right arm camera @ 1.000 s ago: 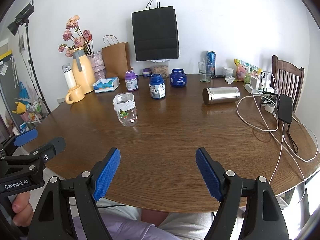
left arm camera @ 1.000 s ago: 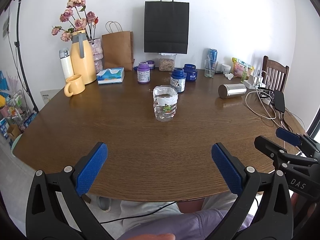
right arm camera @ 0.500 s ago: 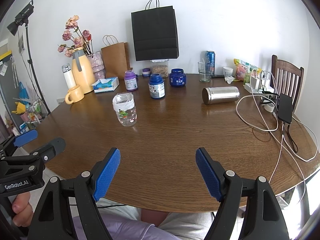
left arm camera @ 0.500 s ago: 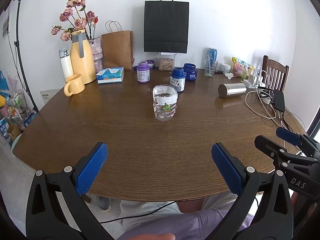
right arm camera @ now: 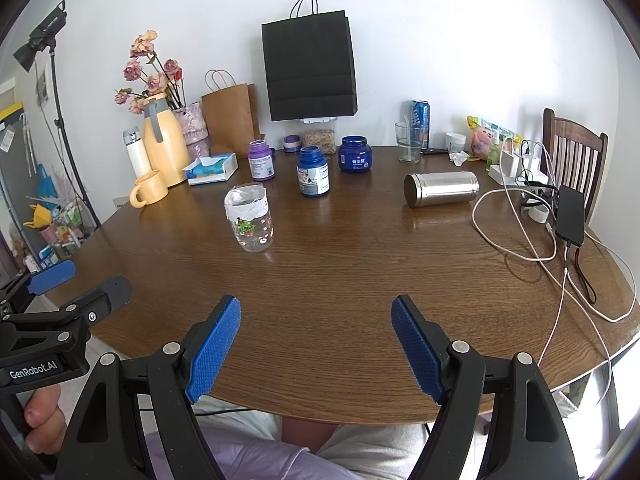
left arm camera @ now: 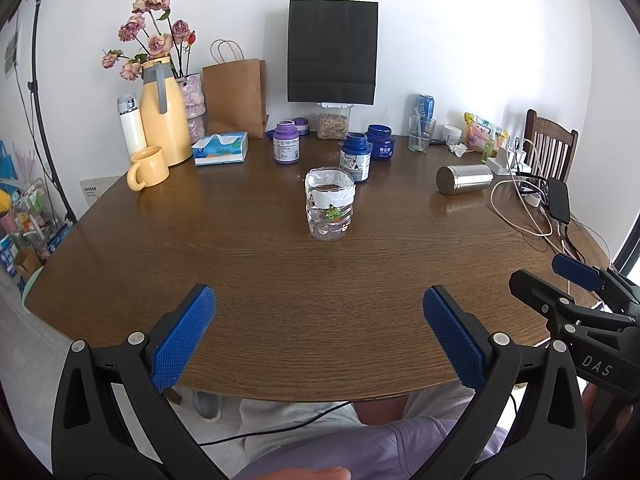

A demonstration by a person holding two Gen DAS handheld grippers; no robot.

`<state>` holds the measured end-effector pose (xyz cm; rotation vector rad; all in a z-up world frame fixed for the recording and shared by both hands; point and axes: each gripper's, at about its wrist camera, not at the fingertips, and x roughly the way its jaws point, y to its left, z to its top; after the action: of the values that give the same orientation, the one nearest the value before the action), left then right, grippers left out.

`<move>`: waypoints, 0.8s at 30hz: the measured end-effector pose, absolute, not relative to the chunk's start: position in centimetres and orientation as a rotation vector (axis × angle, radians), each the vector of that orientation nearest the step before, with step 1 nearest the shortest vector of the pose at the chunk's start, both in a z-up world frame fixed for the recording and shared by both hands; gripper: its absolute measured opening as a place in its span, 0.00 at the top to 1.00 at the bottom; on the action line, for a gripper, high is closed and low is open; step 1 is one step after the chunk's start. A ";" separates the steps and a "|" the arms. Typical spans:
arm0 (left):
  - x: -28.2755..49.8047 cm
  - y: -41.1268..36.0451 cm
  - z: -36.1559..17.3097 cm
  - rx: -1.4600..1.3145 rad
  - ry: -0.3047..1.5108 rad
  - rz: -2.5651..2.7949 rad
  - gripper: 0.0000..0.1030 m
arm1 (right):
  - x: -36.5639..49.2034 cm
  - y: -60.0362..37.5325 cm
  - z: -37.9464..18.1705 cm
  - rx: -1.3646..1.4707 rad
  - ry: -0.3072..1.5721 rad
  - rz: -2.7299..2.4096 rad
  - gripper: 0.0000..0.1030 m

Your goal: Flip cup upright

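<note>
Nearest the camera, the left tool hangs over the near edge of the table with its two blue pads spread wide and nothing between them. The right tool sits just beside it at the same edge, also wide apart and empty; each shows at the side of the other's view. The person's lap shows below the table edge.

Further in, near the middle of the table, a clear plastic jar stands upright with a white band around its upper part and a small green sticker below.

To the right and a little farther, the steel cup lies on its side, its round end facing left, well apart from both tools. Just right of it, white cables loop across the wood toward a black phone and a white power strip near a wooden chair.

Behind the jar stand a dark blue bottle, a purple bottle and a squat blue jar. On the far left are a yellow mug, a tissue box, a yellow jug and a white flask, with dried pink flowers rising behind. Against the wall lean a brown paper bag and a black paper bag; a drinking glass and a blue can stand at the far right.
</note>
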<state>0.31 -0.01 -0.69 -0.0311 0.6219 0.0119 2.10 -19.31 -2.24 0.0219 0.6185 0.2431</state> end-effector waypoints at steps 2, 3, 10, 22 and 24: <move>0.3 0.0 -0.7 -0.031 0.622 0.012 0.00 | 2.1 -19.3 -2.2 0.023 0.618 0.243 0.21; 0.4 0.0 -0.7 -0.032 0.623 0.012 0.00 | 2.1 -19.3 -2.3 0.023 0.618 0.244 0.21; 0.4 0.0 -0.6 -0.031 0.623 0.012 0.00 | 2.1 -19.3 -2.3 0.023 0.618 0.244 0.21; 0.5 -0.1 -1.0 -0.031 0.630 0.009 0.00 | 2.2 -19.4 -2.5 0.023 0.622 0.244 0.21; 0.5 -0.2 -1.2 -0.031 0.635 0.005 0.00 | 2.1 -19.2 -2.6 0.023 0.628 0.240 0.21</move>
<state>0.52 -0.22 -1.22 -0.0312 0.6347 0.0048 2.14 -19.21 -2.57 0.0231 0.6276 0.2405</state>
